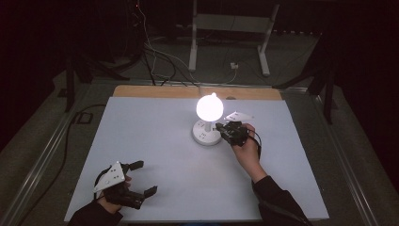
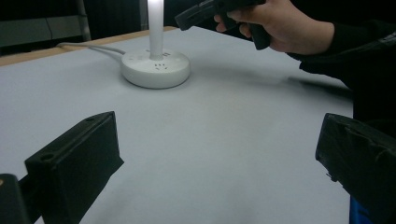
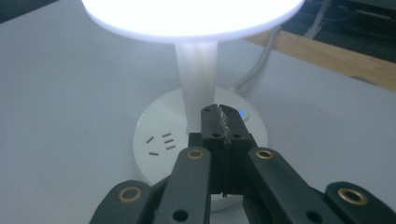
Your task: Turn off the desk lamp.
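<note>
Glowing brightly, the lamp (image 1: 209, 107) stood on the white tabletop (image 1: 160, 141), just past its middle toward the far edge, slightly nearer the right edge than the left. Its round white base (image 1: 206, 133) rested flat on the surface, a short white stem (image 3: 197, 79) rose from the middle of the base, and a white cable (image 2: 88, 46) ran from the base toward the far edge.

The right gripper (image 1: 220, 126) was positioned at the right side of the base, held by the person's right hand (image 1: 244, 143). In the right gripper view, its jaws were pressed together with no gap and nothing between them, and the tip sat over the base directly in front of the stem, beside a small blue indicator light (image 3: 241, 113). Actual contact with the base could not be confirmed. Socket slots (image 3: 161, 141) were visible on the top of the base, left of the jaws in that view.

The left gripper (image 1: 146, 178) was located near the front left corner of the tabletop, well apart from the lamp. Its jaws stood wide apart and held nothing. In the left gripper view, they pointed across bare tabletop toward the base.
</note>
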`<state>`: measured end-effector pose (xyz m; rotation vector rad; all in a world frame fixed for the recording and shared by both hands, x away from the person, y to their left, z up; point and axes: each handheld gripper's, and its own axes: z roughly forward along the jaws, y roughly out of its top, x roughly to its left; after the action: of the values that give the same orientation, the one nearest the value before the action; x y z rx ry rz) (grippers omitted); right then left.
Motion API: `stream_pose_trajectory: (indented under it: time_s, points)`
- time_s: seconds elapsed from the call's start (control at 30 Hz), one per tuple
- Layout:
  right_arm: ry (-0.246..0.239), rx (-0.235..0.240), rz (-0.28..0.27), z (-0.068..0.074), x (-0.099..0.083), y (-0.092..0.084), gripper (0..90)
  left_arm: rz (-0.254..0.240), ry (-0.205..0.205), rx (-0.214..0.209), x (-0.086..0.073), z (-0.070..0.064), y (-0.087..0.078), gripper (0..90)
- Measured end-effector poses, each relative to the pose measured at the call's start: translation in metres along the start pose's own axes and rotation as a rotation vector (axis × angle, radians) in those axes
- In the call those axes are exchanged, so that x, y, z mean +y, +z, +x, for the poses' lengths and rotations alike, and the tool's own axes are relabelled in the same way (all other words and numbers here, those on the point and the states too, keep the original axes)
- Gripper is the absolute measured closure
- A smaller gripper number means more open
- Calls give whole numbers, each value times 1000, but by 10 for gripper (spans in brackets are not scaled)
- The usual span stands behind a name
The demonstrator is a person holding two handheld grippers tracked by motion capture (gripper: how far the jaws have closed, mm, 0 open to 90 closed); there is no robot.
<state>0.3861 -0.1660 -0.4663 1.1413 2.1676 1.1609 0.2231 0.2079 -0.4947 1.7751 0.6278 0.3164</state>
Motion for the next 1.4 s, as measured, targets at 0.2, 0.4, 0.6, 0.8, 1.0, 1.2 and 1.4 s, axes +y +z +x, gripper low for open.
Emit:
stream_pose_trajectory:
  time_s: [0.2, 0.4, 0.6, 0.8, 1.0, 1.2, 1.4]
  points:
    - [-8, -3, -6, 2, 2, -2, 899, 2, 1, 1, 0, 1, 0, 5]
    - [1, -4, 0, 1, -1, 1, 899, -1, 0, 1, 0, 1, 0, 5]
    - [-4, -6, 34, 2, -9, 11, 900, 0, 0, 0, 0, 0, 0, 5]
    - [-19, -7, 69, 4, -18, 22, 900, 0, 1, 0, 0, 0, 0, 5]
    - [-25, -14, 89, 4, -22, 27, 899, -1, 0, 0, 0, 0, 0, 5]
    - [-30, -17, 97, 4, -24, 29, 899, 0, 0, 0, 0, 0, 0, 5]
    - [-34, -19, 110, 3, -23, 29, 900, 0, -1, 0, 0, 0, 1, 5]
